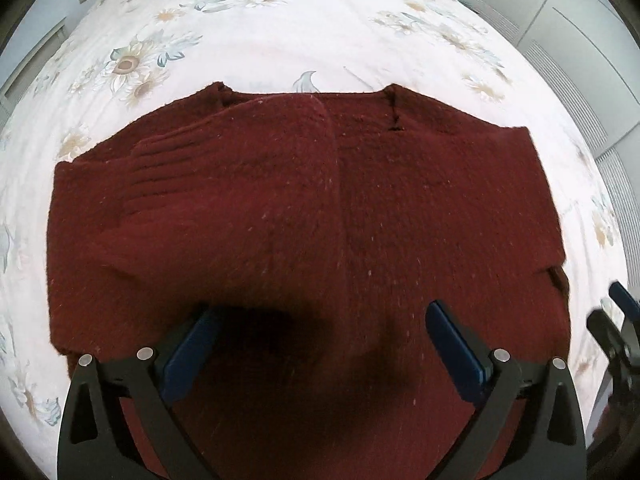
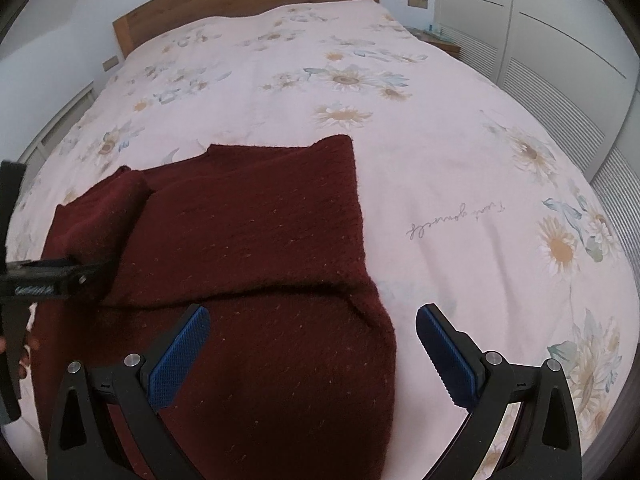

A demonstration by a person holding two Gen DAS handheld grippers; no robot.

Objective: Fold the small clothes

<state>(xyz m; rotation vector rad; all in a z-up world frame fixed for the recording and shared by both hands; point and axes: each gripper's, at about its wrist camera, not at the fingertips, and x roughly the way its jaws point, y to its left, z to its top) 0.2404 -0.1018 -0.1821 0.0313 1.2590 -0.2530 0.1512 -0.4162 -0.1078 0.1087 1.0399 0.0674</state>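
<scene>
Jaws on both your grippers stand wide apart, nothing between them. Your left gripper (image 1: 322,344) hangs over the near part of the dark red knit sweater (image 1: 304,216), both blue pads (image 1: 454,348) above the fabric; contact with it can't be told. Your right gripper (image 2: 312,350) sits at the sweater's (image 2: 248,240) right edge, left pad over the knit, right pad over the bare bedsheet (image 2: 460,168). Sweater lies flat on the bed, floral pale-pink sheet, sleeves folded in across the body with ribbed cuff (image 1: 144,168) on top at the left, a fold line crossing the near right part. Wooden headboard (image 2: 248,0) at the far end, white louvred wardrobe doors (image 2: 540,60) on the right.
</scene>
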